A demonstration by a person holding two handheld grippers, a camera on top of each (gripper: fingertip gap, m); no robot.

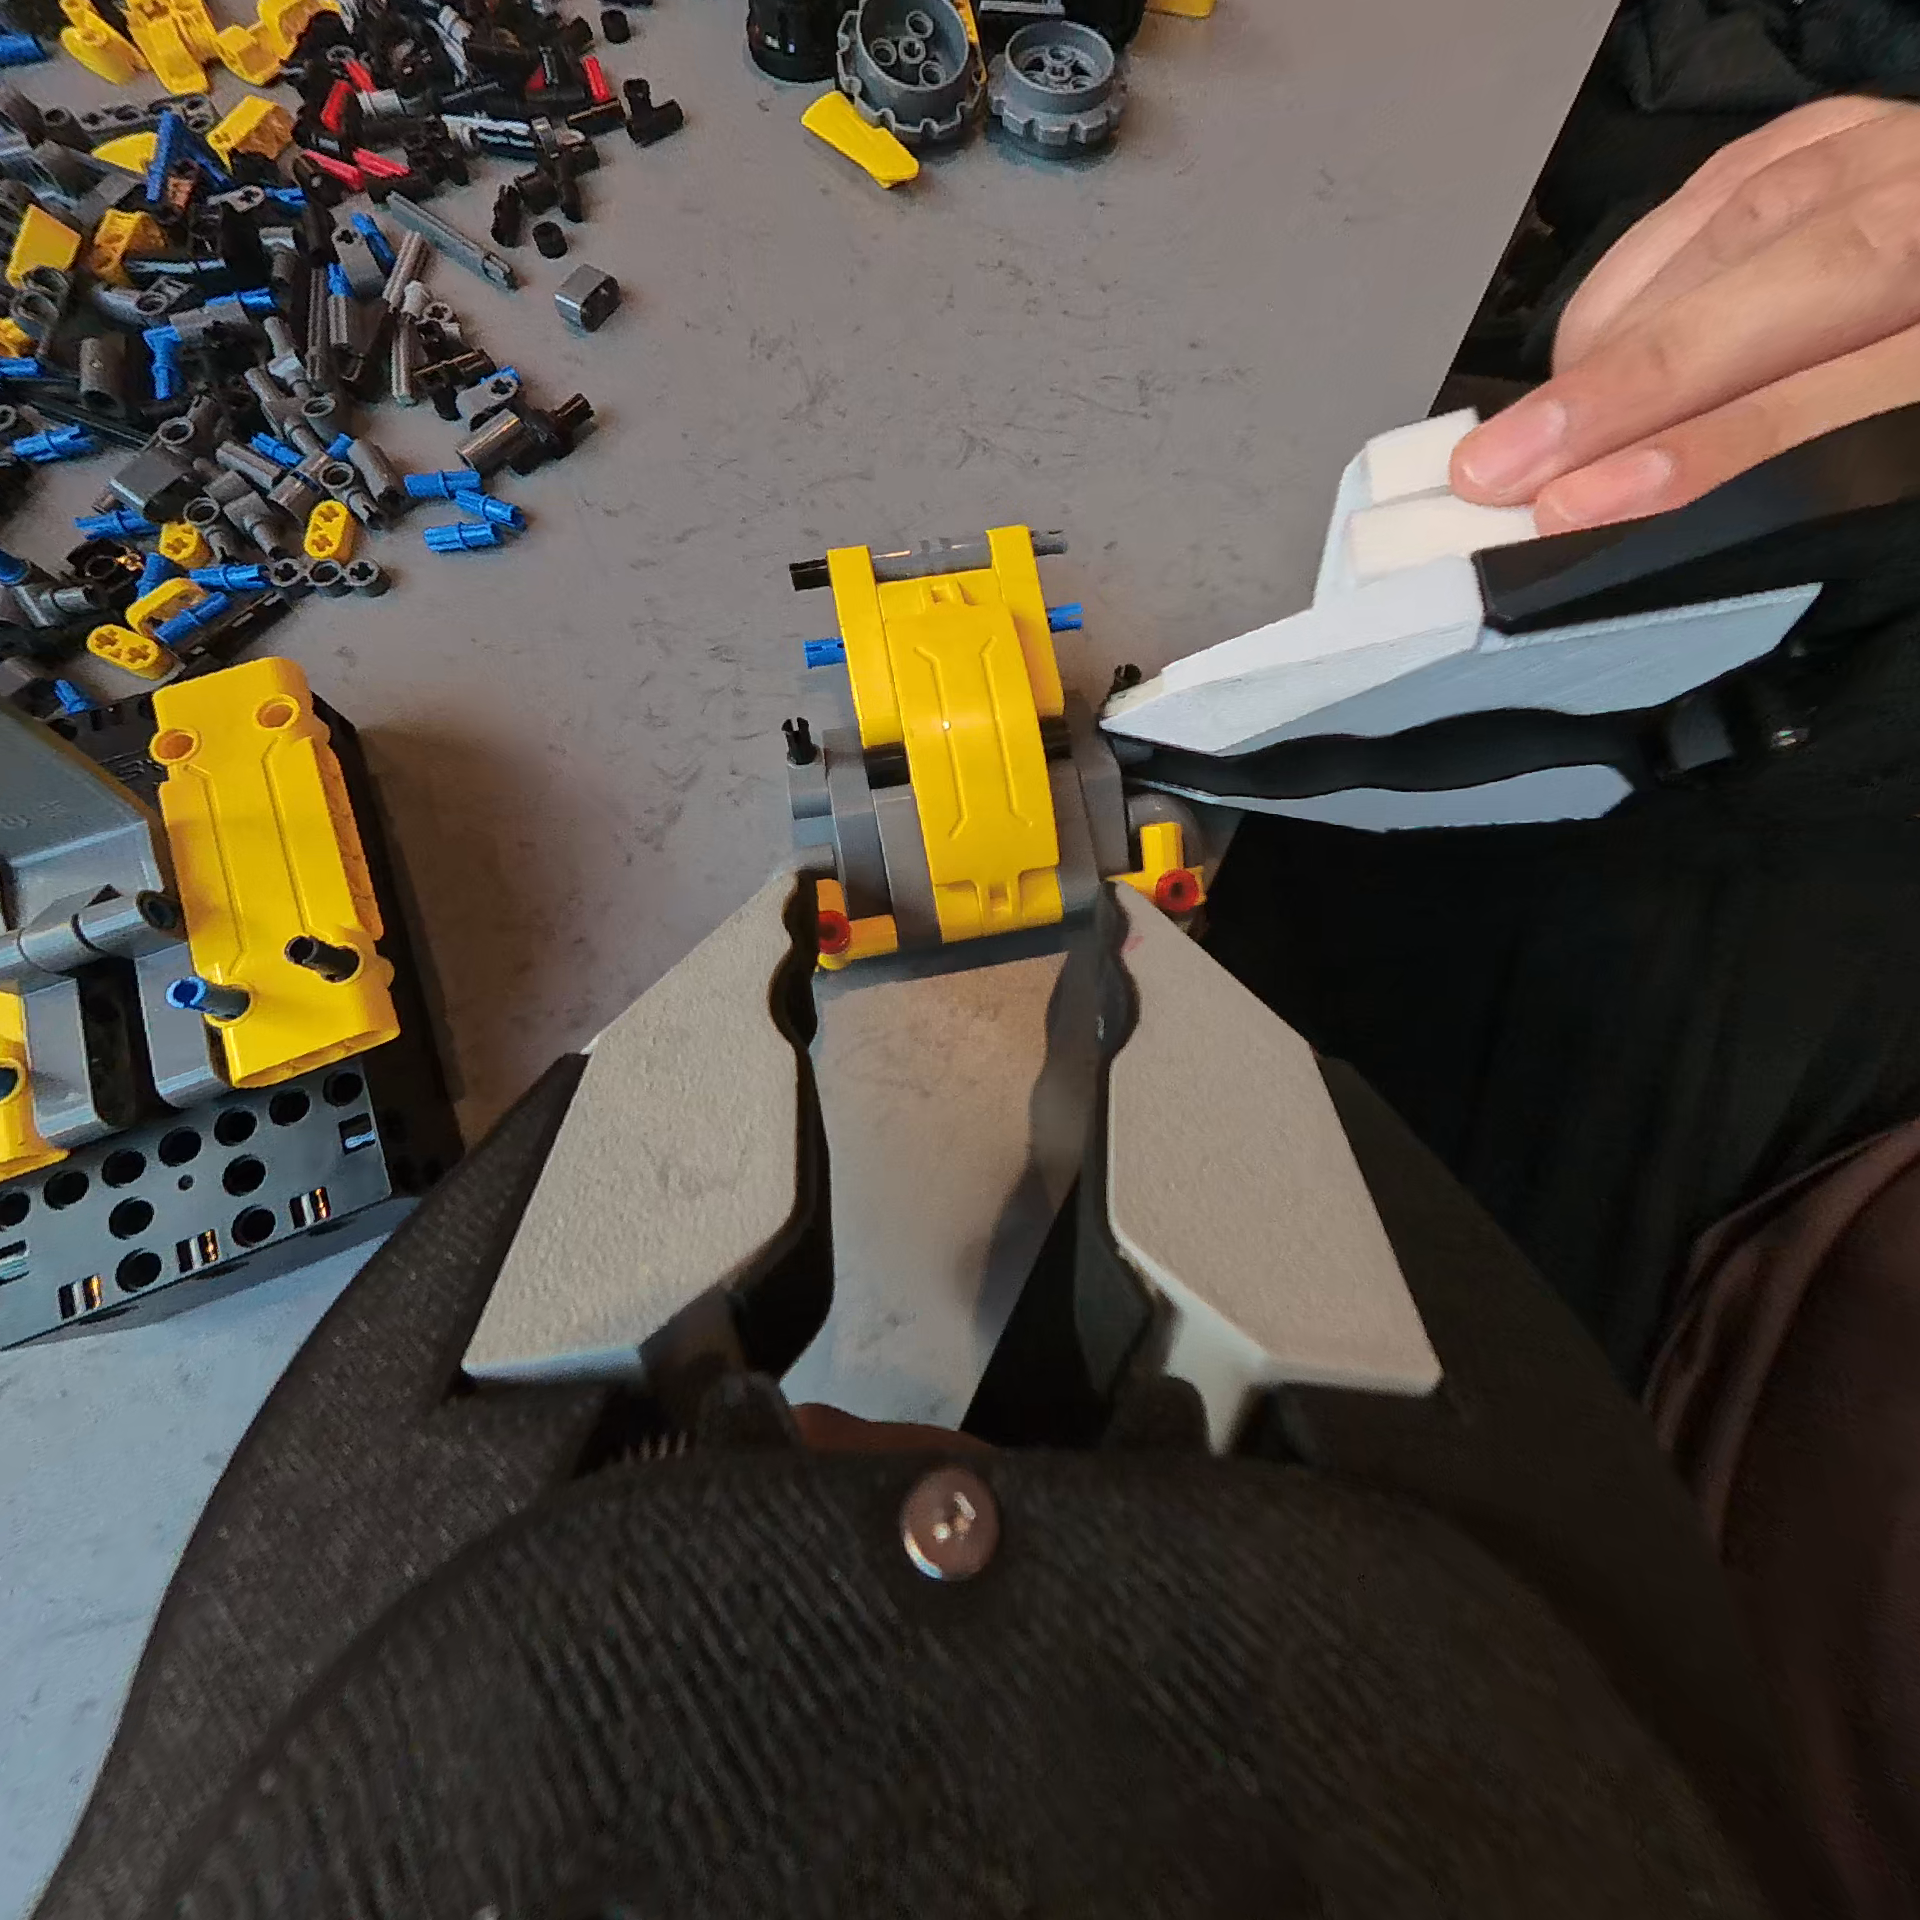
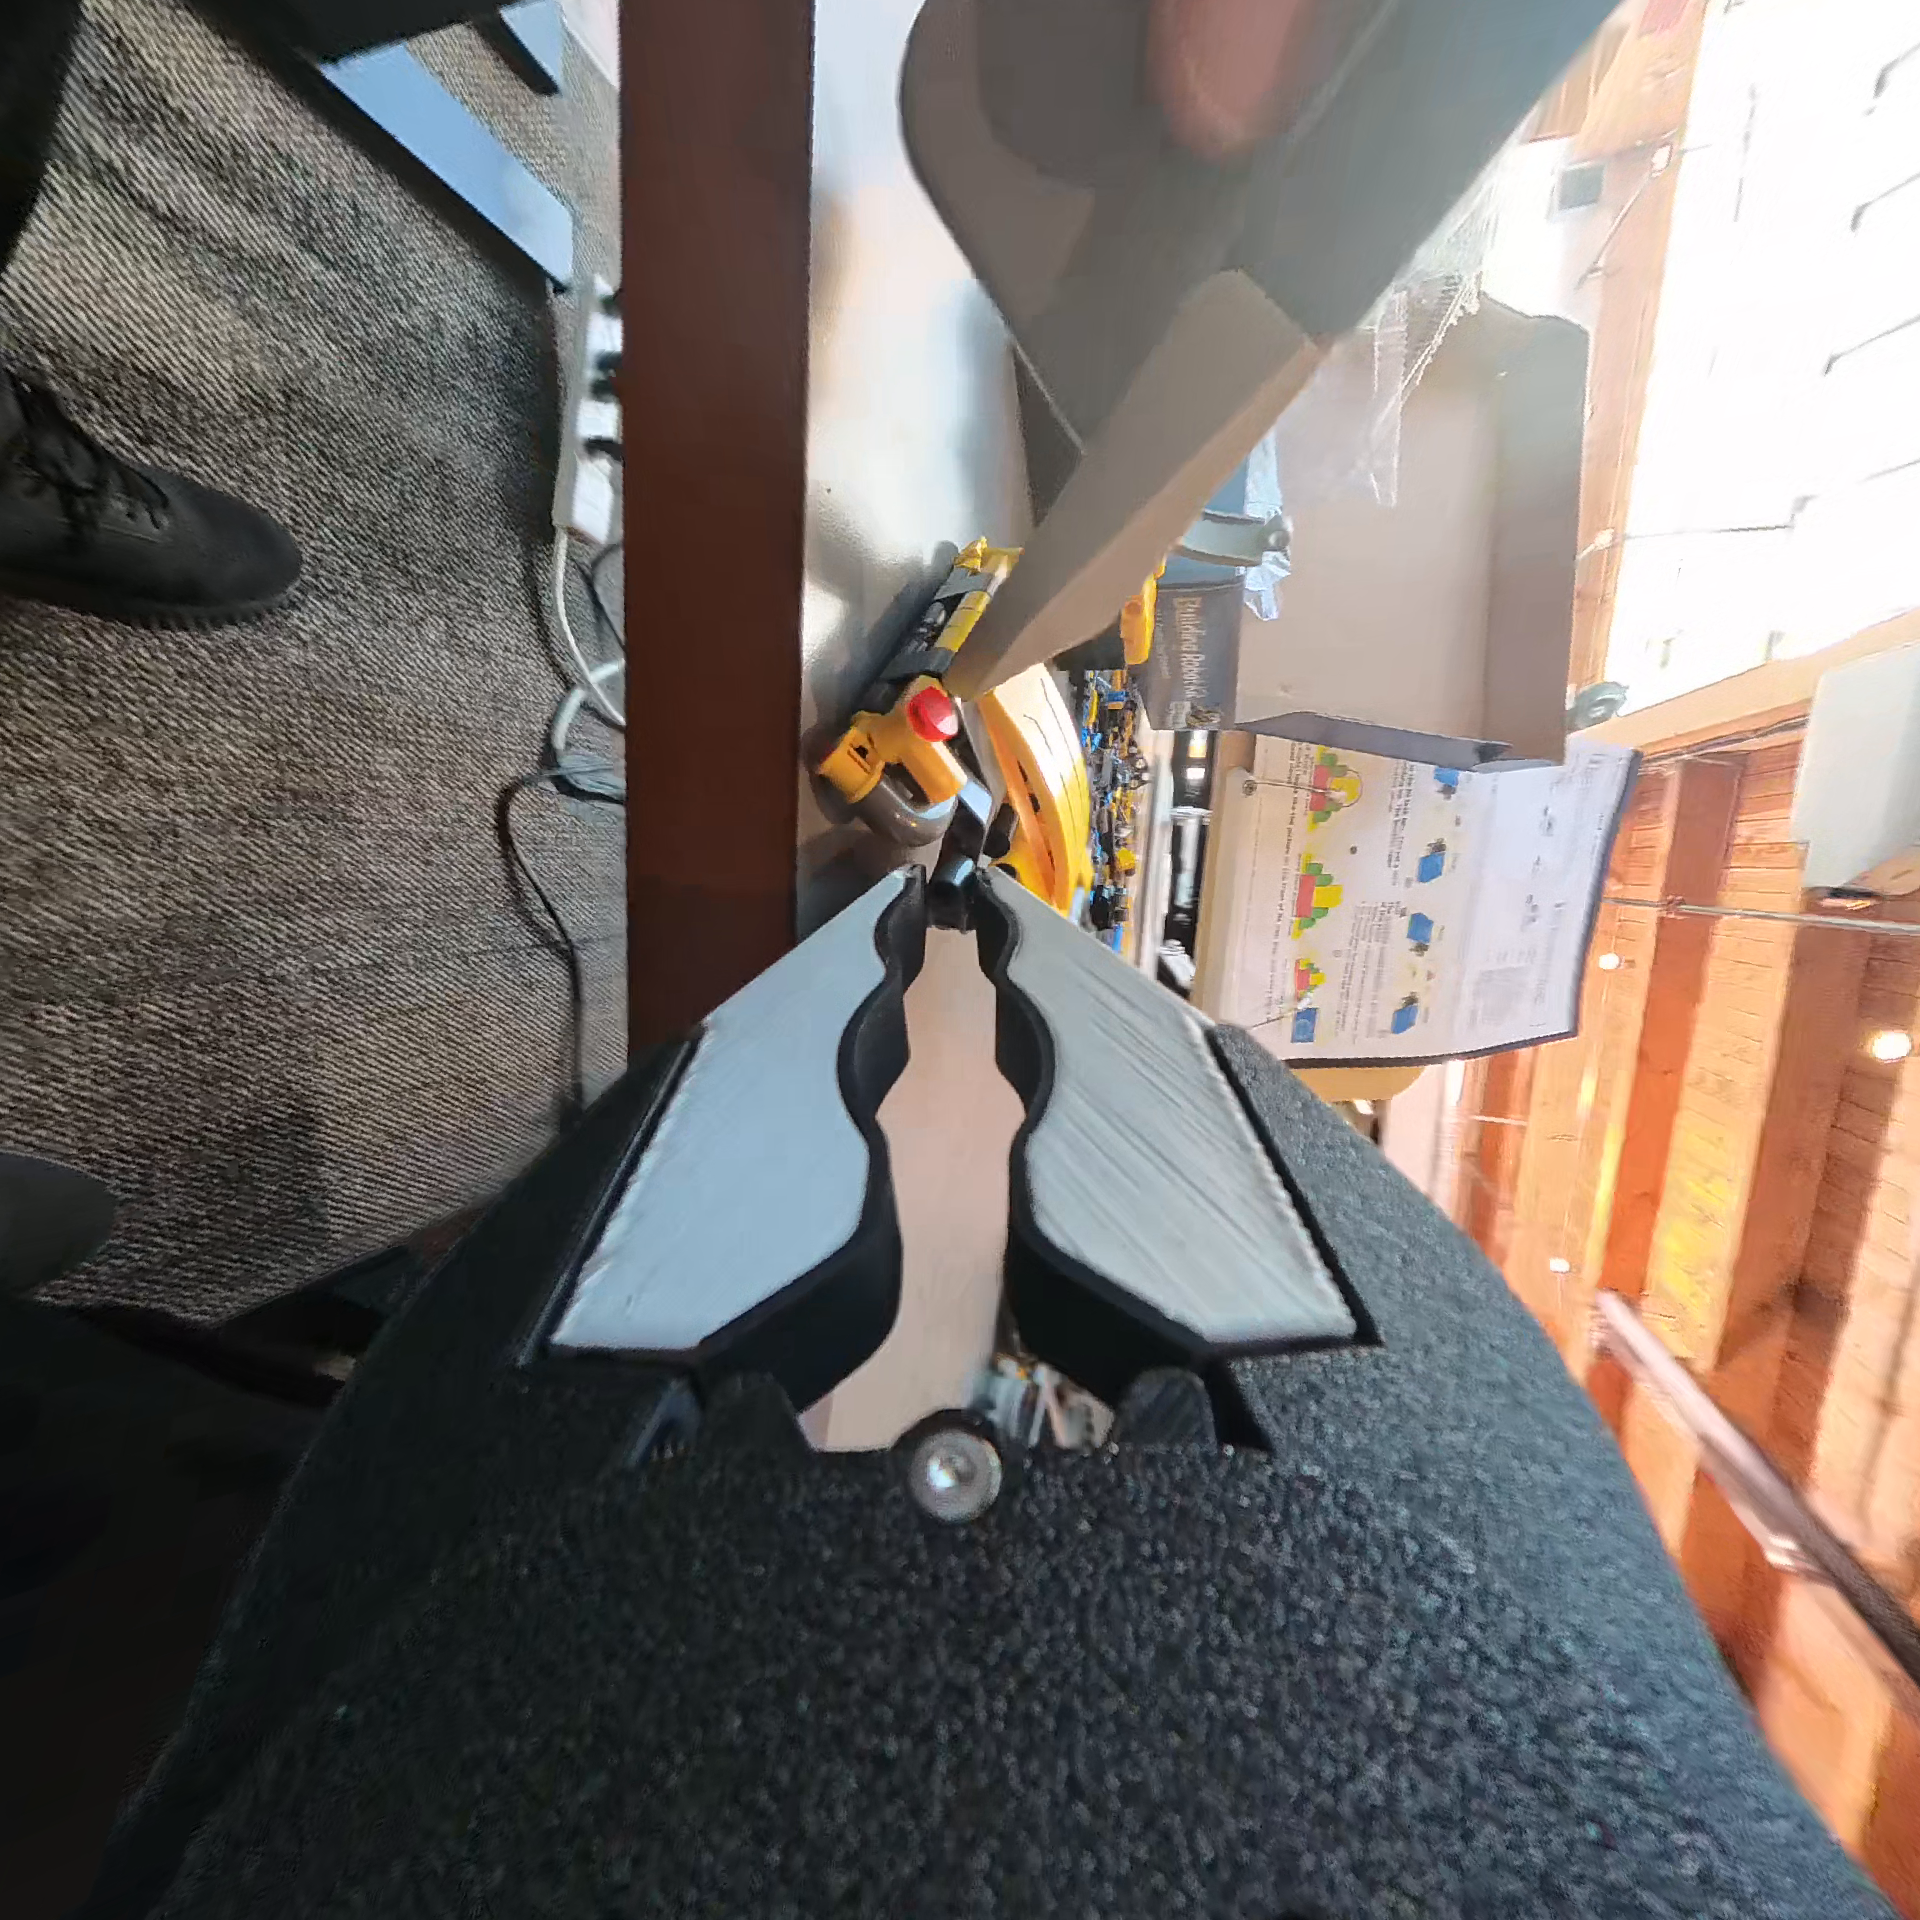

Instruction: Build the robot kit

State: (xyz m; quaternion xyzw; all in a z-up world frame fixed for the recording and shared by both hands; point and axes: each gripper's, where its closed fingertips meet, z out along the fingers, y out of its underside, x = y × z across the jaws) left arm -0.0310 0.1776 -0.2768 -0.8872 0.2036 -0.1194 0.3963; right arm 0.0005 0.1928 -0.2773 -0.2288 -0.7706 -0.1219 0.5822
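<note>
Yellow curved plastic panels over a grey beam frame make up the small brick assembly (image 1: 951, 764) resting at the near edge of the grey table (image 1: 883, 332). The left gripper (image 1: 951, 909) clamps the assembly's near end between its grey fingers. The right gripper (image 2: 951, 883), coming in from three o'clock in the left wrist view, has its fingers narrowed onto a small black pin (image 2: 951, 896) at the assembly's side. At nine o'clock sits a larger yellow-and-black brick build (image 1: 223, 997); toward eleven o'clock spreads a pile of loose blue, black and yellow bricks (image 1: 260, 343), with grey wheel hubs (image 1: 977, 78) at twelve.
</note>
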